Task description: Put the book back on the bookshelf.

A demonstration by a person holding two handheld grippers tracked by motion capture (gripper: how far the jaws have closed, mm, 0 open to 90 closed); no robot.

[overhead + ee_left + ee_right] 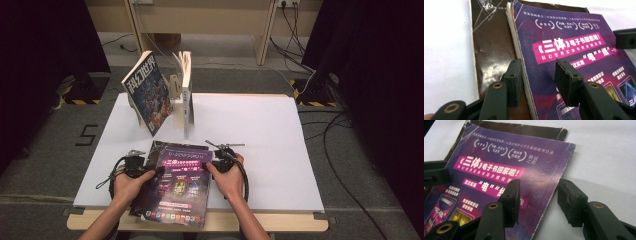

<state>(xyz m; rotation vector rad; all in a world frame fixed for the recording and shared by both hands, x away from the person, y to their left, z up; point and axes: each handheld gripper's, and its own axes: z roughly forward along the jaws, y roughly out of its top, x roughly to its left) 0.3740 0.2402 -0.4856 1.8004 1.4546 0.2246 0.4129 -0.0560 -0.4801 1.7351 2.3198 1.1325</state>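
Purple and glossy, the soft-covered magazine (pixel 181 184) lies flat on a dark brown one (pixel 491 50) at the near edge of our white table (pixel 260 145), its long axis running away from us. Our left gripper (pixel 537 75) straddles its left page edge and our right gripper (pixel 537 195) its right edge, so both hands sit equally close. Each pair of jaws stands open, with the edge between the pads but not yet pinched. The cover looks creased and worn.

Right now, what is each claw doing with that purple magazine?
Left claw: open, jaws astride the left edge of the glossy purple paper magazine, not pressing.
Right claw: open, jaws astride its right edge, holding nothing.
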